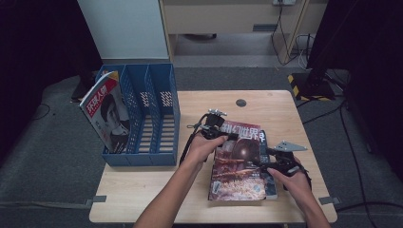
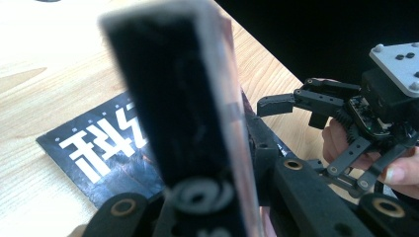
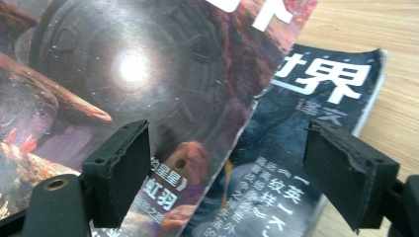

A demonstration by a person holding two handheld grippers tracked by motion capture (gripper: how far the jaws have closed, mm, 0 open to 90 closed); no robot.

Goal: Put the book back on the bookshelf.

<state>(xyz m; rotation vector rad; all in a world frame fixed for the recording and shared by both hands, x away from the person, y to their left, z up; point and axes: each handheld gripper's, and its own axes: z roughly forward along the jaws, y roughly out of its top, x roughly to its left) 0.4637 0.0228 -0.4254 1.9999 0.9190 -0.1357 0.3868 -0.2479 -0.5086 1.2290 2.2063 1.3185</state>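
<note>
My left hand-held gripper point(image 1: 227, 135) is clamped on the top magazine's point(image 1: 240, 166) upper edge, seemingly lifting it off the lower magazine point(image 3: 306, 163) on the desk point(image 1: 142, 180); my right hand-held gripper point(image 3: 227, 173) stands apart above both.

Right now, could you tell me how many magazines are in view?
3. One stands in the left slot of the blue file rack; the top magazine is pinched by the left gripper, above the lower magazine on the table. Others may be hidden underneath.
</note>
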